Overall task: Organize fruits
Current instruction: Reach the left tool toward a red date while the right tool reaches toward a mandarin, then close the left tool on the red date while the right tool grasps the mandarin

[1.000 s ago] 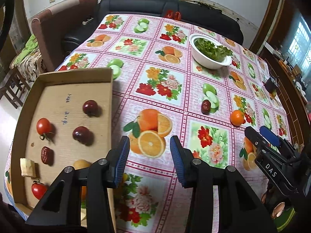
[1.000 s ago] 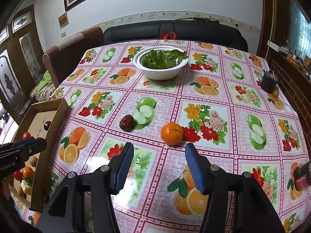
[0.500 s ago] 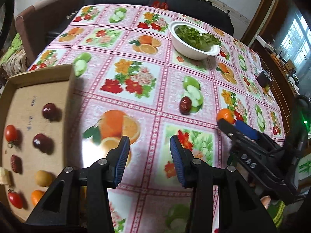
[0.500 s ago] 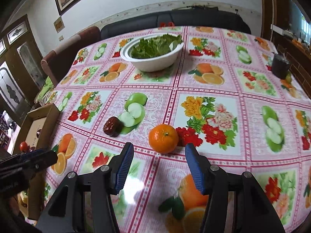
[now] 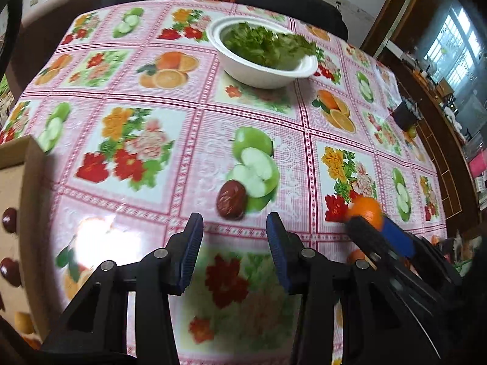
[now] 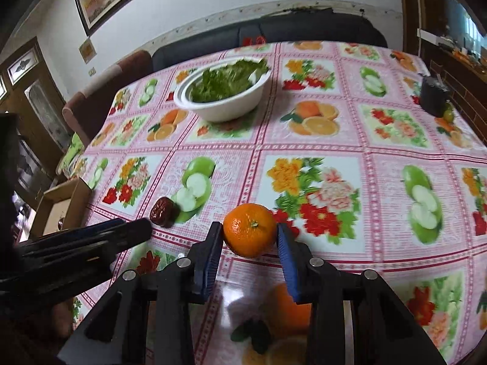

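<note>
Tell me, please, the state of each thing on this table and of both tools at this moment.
Right tool: closing around the orange, pads about touching it.
Orange: on the tablecloth, between the right tool's fingers.
Left tool: open, empty, just short of the red date.
Red date: lying free on the cloth.
White bowl: upright, holding greens.
Cardboard box: open, fruits inside.

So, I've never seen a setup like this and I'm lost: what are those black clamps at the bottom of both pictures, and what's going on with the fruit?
No robot here: a person holds a two-finger gripper in each hand, each with a camera looking along its fingers. The left view shows the left gripper, empty, just short of a date. The right view shows the right gripper closing around a tangerine on the tablecloth. Behind stand a bowl of greens and, at the left, a cardboard box with fruit inside.
</note>
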A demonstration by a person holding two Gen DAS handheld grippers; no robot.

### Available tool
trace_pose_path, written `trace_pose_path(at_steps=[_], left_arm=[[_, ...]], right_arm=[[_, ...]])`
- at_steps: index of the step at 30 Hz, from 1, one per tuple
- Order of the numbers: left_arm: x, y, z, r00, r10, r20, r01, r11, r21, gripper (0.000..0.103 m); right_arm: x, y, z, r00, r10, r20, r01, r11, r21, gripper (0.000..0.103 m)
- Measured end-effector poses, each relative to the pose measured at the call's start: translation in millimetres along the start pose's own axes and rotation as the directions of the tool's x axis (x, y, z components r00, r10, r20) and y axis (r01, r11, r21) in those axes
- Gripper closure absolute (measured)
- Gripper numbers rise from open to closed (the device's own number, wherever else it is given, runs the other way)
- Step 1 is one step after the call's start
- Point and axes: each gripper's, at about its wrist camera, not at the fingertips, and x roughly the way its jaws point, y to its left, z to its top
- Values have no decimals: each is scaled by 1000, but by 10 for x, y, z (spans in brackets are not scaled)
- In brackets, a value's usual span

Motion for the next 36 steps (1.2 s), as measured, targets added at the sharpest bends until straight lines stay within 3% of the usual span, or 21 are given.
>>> trace_pose_path(at_steps=[10,12,13,17,23,36], left_arm=[[194,-96,59,999,50,1,-50,999,17,62],[203,-78,70,998,59,16,-59,998,15,71],[205,-71,73,998,67,21,-67,998,15,80],[182,-25,71,997,71,25,-71,997,15,82],[-4,14,-28,993,94,68,-95,995,16,83],[-615,390,-437,991,39,124,-38,999,-10,83]], right_arm=[[-130,-175,-23,1000,-12,4,12,999,31,66],[-144,-175,-41,1000,-10,3,10,999,33,66],[-155,-172,-47,1000,-11,4,11,999,34,66],[-209,-146,-69,1000,-9,11,8,999,35,66],[-310,-101,-108,1000,-8,22,7,1000,29,66],[-503,78,-270,1000,3,24,-3,1000,-3,66]])
